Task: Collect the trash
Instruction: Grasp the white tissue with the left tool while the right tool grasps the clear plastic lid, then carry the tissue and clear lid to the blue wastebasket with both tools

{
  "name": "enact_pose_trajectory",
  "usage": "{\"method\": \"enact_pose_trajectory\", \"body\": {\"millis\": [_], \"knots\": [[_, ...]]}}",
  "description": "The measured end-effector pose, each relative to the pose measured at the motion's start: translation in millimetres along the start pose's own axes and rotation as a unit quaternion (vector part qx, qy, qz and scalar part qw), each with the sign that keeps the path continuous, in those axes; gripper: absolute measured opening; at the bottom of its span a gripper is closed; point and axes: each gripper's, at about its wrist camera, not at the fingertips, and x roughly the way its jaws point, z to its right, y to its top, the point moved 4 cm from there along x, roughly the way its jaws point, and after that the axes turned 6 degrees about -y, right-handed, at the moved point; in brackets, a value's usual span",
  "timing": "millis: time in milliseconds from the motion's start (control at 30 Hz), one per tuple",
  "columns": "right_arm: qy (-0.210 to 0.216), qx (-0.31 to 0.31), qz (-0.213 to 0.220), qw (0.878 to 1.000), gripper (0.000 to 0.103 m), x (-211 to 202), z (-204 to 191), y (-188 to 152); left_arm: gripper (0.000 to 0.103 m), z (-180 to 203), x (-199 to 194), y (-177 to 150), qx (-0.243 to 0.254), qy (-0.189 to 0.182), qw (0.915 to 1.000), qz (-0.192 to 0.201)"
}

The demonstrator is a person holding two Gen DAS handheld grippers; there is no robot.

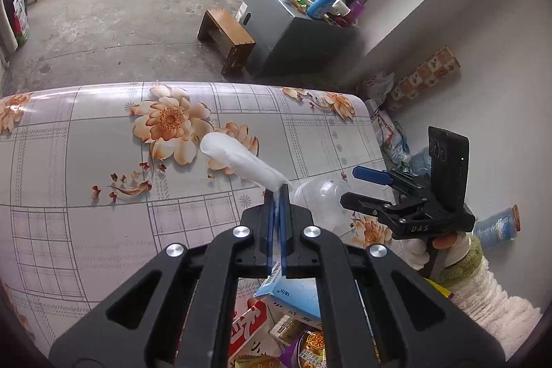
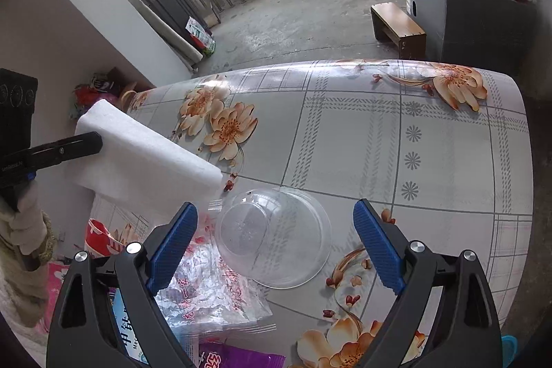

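My left gripper [image 1: 278, 195] is shut on a white foam sheet [image 1: 241, 161] and holds it above the flowered table [image 1: 103, 161]; the sheet also shows in the right wrist view [image 2: 145, 157]. My right gripper [image 2: 276, 230] is open, its blue pads on either side of a clear plastic dome lid [image 2: 276, 237] that lies on the table [image 2: 414, 143]. In the left wrist view the right gripper [image 1: 365, 188] hangs over the lid [image 1: 321, 202]. A crumpled printed plastic bag [image 2: 214, 292] lies just left of the lid.
Wrappers and boxes lie at the table's near edge: a blue box [image 1: 293, 295], a red and white pack [image 1: 248, 323], a purple packet [image 2: 238, 357]. Beyond the table stand a wooden stool [image 1: 227, 37] and a grey cabinet [image 1: 293, 33] with bottles. Plastic bottles [image 1: 496, 226] lie on the floor.
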Motion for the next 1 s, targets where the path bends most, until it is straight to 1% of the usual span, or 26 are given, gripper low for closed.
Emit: {"method": "enact_pose_trajectory", "body": {"millis": [133, 233, 267, 300, 367, 467, 633, 700, 800, 900, 1000], "knots": [[-0.047, -0.056, -0.016, 0.997, 0.089, 16, -13, -5, 0.001, -7, 2, -1, -0.003, 0.006, 1.0, 0.0], [-0.073, -0.08, -0.032, 0.994, 0.089, 28, -16, -10, 0.001, -6, 8, -4, -0.002, 0.004, 1.0, -0.003], [-0.078, -0.082, -0.034, 0.993, 0.088, 31, -16, -12, 0.001, -6, 10, -5, -0.001, 0.002, 1.0, -0.003], [-0.077, -0.085, -0.037, 0.993, 0.081, 34, -15, -12, 0.001, -5, 11, -4, 0.0, 0.002, 1.0, -0.003], [-0.07, -0.082, -0.039, 0.993, 0.073, 34, -14, -14, 0.001, -3, 11, -4, 0.004, 0.004, 1.0, 0.0], [-0.07, -0.066, -0.032, 0.995, 0.073, 29, -11, -11, 0.001, 1, 7, -2, 0.007, 0.004, 0.9999, 0.007], [-0.069, -0.042, 0.001, 0.997, 0.072, 3, -6, -6, 0.001, 13, -11, 0, 0.021, 0.003, 0.9994, 0.029], [-0.07, -0.035, 0.017, 0.997, 0.072, -12, -4, -5, 0.001, 23, -22, -1, 0.038, 0.002, 0.9983, 0.044], [-0.073, -0.02, 0.052, 0.996, 0.072, -43, -1, -2, 0.001, 46, -42, -5, 0.079, 0.013, 0.994, 0.075], [-0.068, -0.002, 0.083, 0.994, 0.072, -74, 5, -1, 0.001, 70, -61, -11, 0.108, 0.012, 0.9896, 0.094], [-0.065, 0.016, 0.116, 0.991, 0.072, -109, 9, -8, 0.001, 93, -78, -19, 0.127, 0.006, 0.986, 0.108]]}}
